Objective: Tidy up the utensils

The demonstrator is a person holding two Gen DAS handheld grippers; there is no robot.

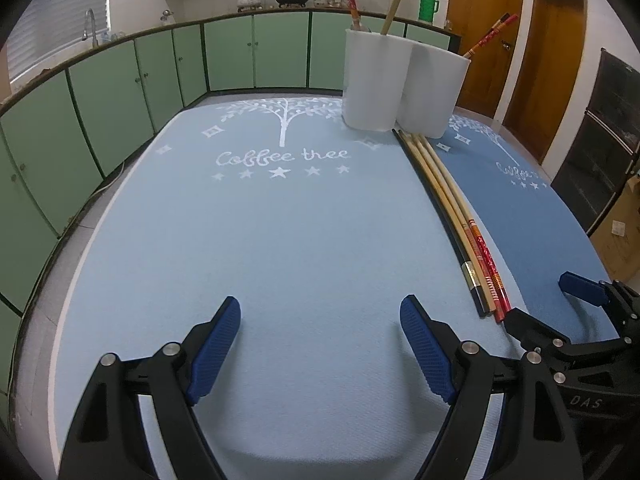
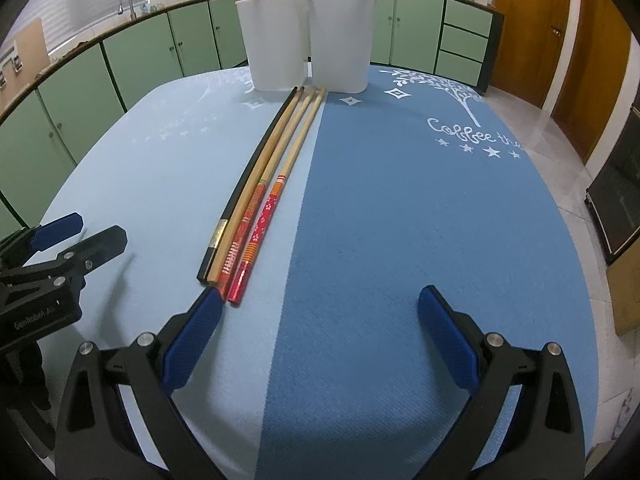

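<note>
Left wrist view: the left tongs (image 1: pixel 320 344) stand released, wide apart over bare light mat (image 1: pixel 280 220), nothing between them. The chopsticks (image 1: pixel 452 208) lie in a tight row at two o'clock, tips touching the twin cups (image 1: pixel 400 80) at one o'clock. The right tongs (image 1: pixel 552 308) sit just beyond their near ends.

Right wrist view: the right tongs (image 2: pixel 320 312) are released too, their left pad just beside the red chopstick's butt, at eleven o'clock. I judge the step to be picking one stick. Best to shift toward ten o'clock, straddle only the outermost stick near its butt, then close gently so the neighbours stay put.
</note>
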